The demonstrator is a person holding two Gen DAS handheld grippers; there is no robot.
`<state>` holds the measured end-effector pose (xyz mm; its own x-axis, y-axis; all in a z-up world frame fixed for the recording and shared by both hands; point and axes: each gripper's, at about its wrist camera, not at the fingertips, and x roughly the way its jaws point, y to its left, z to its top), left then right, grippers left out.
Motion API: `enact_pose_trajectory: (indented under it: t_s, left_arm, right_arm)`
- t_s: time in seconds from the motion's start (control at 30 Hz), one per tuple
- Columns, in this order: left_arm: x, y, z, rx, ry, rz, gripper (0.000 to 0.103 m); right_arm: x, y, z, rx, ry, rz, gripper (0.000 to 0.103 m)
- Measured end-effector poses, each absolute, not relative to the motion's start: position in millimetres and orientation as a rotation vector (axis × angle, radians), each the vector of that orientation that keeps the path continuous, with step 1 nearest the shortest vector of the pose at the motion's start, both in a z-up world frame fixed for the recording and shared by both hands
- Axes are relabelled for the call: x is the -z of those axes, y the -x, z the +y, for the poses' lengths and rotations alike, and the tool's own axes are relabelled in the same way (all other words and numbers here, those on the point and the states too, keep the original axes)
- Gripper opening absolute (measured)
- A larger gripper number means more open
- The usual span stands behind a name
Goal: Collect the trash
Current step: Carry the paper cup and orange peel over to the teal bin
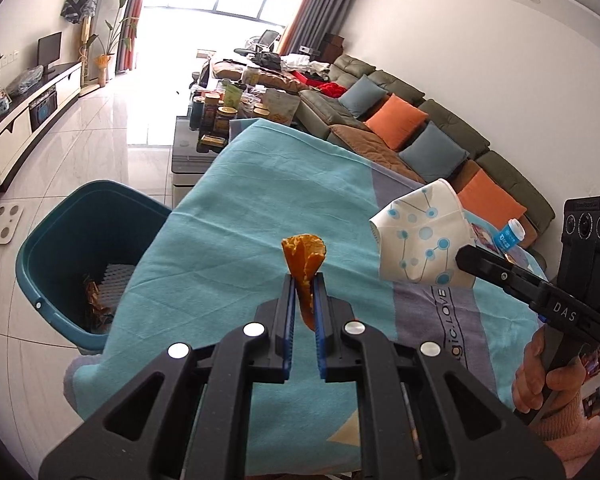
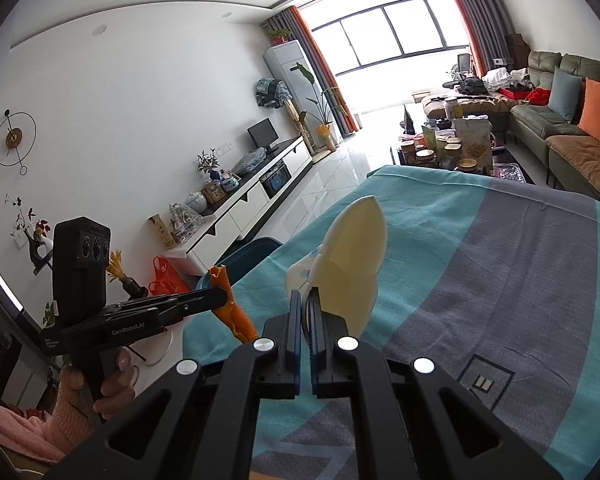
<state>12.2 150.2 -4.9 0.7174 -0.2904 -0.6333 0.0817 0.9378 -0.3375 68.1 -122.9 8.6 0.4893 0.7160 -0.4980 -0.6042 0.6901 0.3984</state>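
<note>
Clamping orange peel (image 1: 305,268), the left gripper (image 1: 304,312) nears the bin (image 1: 60,248) ahead-left — the right gripper (image 2: 305,312) pinches a flattened cup (image 2: 352,264); thin holds may slip mid-carry.

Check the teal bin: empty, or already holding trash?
Holding trash. In the left wrist view, the teal bin has brownish wrappers and a white ridged piece at its bottom.

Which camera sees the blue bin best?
The left wrist view. There the bin stands open beside the table, and you can look inside at wrappers on its bottom. The right wrist view shows only a bit of its rim, past the table edge.
</note>
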Motion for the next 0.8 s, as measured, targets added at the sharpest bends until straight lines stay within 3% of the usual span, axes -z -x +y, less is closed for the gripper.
enact_pose_trajectory:
  t_s: [0.8]
  left_arm:
    - [1,-1,189,0.103,0.314,0.721,0.009]
  right_arm:
    - [-6,-78,-65,-0.912,-0.125,0.704,0.002]
